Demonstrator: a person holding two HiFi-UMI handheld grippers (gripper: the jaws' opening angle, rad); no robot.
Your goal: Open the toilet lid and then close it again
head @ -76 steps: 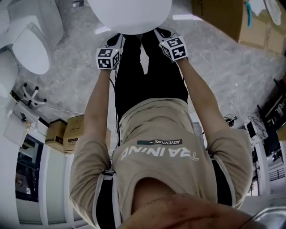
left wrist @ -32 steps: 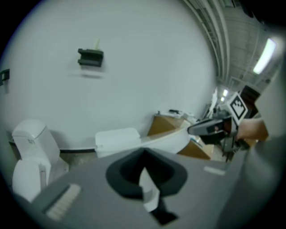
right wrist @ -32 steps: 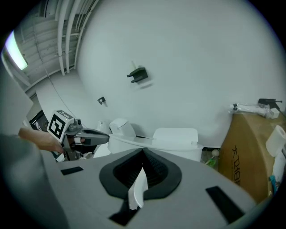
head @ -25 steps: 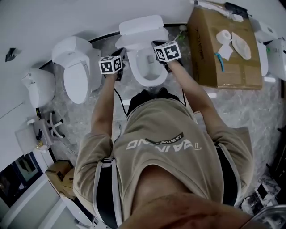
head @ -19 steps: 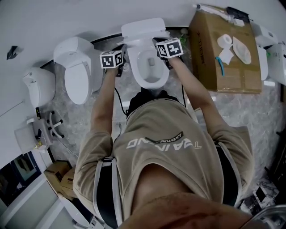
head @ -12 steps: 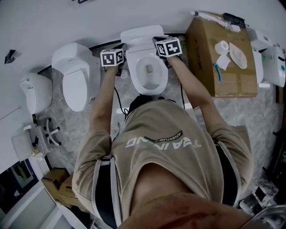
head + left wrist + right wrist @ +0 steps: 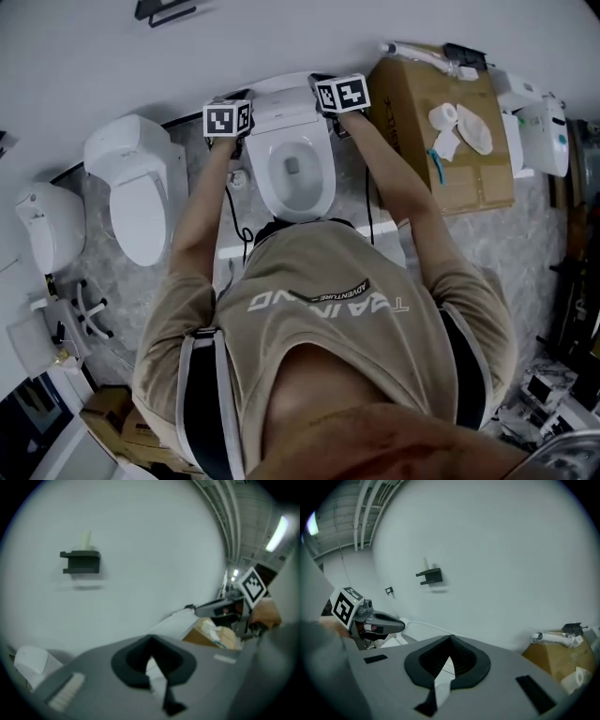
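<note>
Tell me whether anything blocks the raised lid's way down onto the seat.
Nothing visible does. The toilet lid stands raised, the seat below it bare. The left gripper and right gripper clamp its side edges, off that path.

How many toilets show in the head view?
3: the open toilet at centre, a shut toilet left of it, a third toilet at far left. The white fixture far right may be another.

The toilet lid [image 7: 281, 94] was white. On either side of it, my left gripper [image 7: 153, 676] and right gripper [image 7: 440, 679] had grey bodies, black jaw pads and black-and-white checked marker cubes. Right of it sat a brown cardboard box [image 7: 412, 141].
</note>
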